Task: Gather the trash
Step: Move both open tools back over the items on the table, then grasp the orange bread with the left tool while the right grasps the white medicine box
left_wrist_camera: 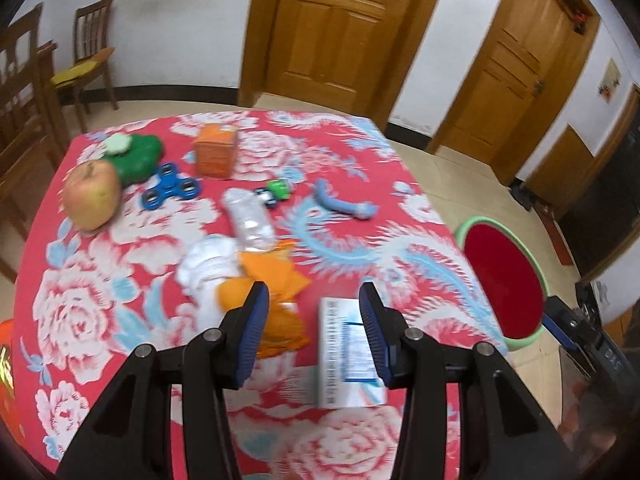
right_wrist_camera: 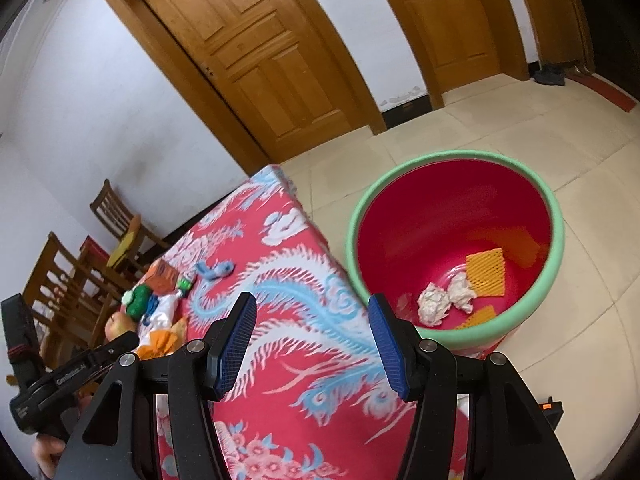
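Currently my left gripper (left_wrist_camera: pixel 310 334) hangs spread and empty over the orange wrapper (left_wrist_camera: pixel 280 304) and white box (left_wrist_camera: pixel 346 354). Right gripper (right_wrist_camera: pixel 312 346), also spread, holds nothing. Bin (right_wrist_camera: pixel 554 216) beside table already holds scraps. Next: descend, pinch wrapper.

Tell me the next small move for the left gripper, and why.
Probably ease the left gripper down and slightly left onto the orange wrapper, then close. Its fingers are open and empty, the wrapper lies just beyond them beside the tissue, and the bin already holds similar scraps. The white box is close too.
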`<state>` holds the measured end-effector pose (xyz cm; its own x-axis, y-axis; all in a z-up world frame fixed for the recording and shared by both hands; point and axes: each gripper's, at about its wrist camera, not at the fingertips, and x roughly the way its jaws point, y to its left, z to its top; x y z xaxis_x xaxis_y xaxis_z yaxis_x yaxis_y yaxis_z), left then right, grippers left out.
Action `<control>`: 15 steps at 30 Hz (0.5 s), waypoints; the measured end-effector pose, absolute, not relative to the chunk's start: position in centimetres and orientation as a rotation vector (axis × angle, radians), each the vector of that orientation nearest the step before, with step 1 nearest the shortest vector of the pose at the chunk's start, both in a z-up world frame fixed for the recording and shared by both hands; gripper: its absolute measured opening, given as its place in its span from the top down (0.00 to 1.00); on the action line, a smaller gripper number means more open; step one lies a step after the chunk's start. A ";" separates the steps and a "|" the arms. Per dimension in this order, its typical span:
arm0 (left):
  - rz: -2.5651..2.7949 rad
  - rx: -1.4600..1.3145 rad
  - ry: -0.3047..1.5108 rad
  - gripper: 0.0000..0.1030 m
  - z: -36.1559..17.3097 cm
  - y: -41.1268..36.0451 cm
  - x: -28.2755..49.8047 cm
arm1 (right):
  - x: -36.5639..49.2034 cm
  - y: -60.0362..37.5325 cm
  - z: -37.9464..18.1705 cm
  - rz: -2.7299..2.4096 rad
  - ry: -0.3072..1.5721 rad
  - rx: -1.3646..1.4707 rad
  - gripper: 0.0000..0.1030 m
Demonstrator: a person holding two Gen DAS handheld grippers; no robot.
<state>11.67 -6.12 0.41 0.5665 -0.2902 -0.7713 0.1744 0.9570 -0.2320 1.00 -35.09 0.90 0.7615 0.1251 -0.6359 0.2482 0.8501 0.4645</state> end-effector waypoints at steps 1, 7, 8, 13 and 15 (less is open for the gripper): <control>-0.258 -0.140 0.931 0.55 0.1 -5.6 11.8 | 1.1 -34.7 0.8 -0.065 0.717 0.557 0.42; -0.221 -0.180 0.970 0.55 -2.0 -3.9 12.5 | 1.7 -33.0 0.4 -0.043 0.747 0.525 0.42; -0.221 -0.181 0.977 0.55 -2.4 -3.8 12.6 | 1.8 -32.8 0.3 -0.041 0.751 0.523 0.42; -0.229 -0.202 1.002 0.55 -3.6 -3.6 13.0 | 2.2 -32.1 -0.1 -0.033 0.769 0.513 0.42; -0.227 -0.212 1.012 0.55 -4.1 -3.6 13.3 | 2.2 -31.9 -0.2 -0.030 0.776 0.511 0.42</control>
<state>13.29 -3.58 -4.09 0.5103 -0.2846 -0.8115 0.0890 0.9561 -0.2793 2.23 -31.90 -0.23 0.7199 0.1588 -0.6757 0.2101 0.8779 0.4302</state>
